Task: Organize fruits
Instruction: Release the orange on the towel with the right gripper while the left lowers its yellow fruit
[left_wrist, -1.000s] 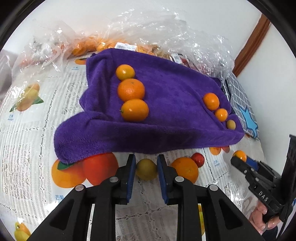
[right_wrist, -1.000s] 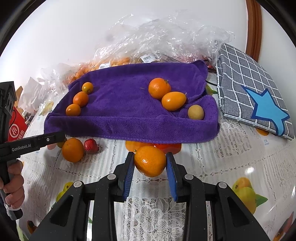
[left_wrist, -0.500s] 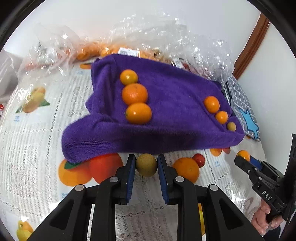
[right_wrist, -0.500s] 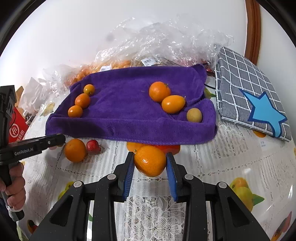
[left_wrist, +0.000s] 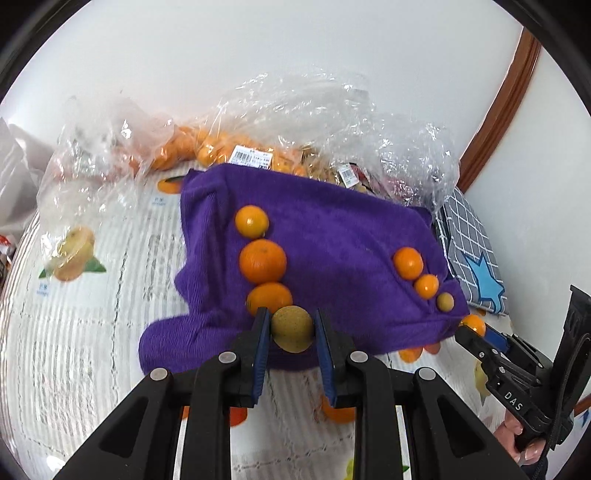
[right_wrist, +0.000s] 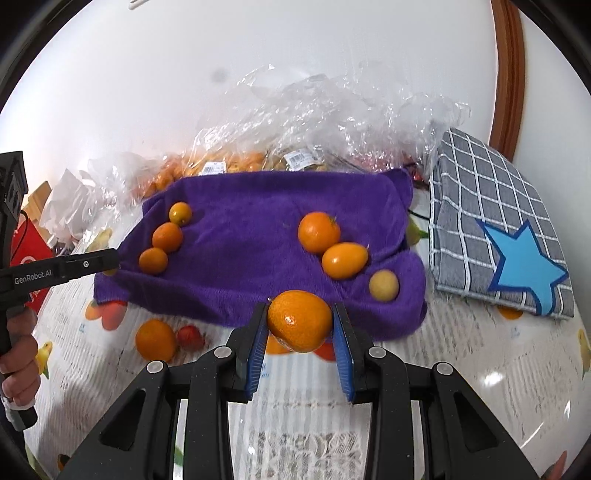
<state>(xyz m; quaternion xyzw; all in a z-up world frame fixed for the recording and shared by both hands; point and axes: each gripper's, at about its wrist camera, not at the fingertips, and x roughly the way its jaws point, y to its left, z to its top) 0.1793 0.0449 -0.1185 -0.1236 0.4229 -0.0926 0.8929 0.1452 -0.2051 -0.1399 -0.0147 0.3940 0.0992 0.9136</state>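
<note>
Above a plush purple towel (left_wrist: 332, 258) on the lace-covered counter (right_wrist: 480, 350), the left gripper (left_wrist: 291, 328) clamps a round, matte yellow-green fruit (left_wrist: 292, 329) and the right gripper (right_wrist: 300, 325) pinches a glossy, dimpled orange (right_wrist: 300, 324), both angled downward.

Towel (right_wrist: 258, 236) on table (right_wrist: 461, 350); fruit rows on towel; bags (right_wrist: 314, 122) behind.

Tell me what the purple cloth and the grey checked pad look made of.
Purple cloth: looks like plush microfibre or terry towel, matte, with fuzzy pile and soft folds. Grey checked pad: seemingly woven fabric over padding, matte, with a thick soft edge; its blue star looks printed or stitched on.
</note>
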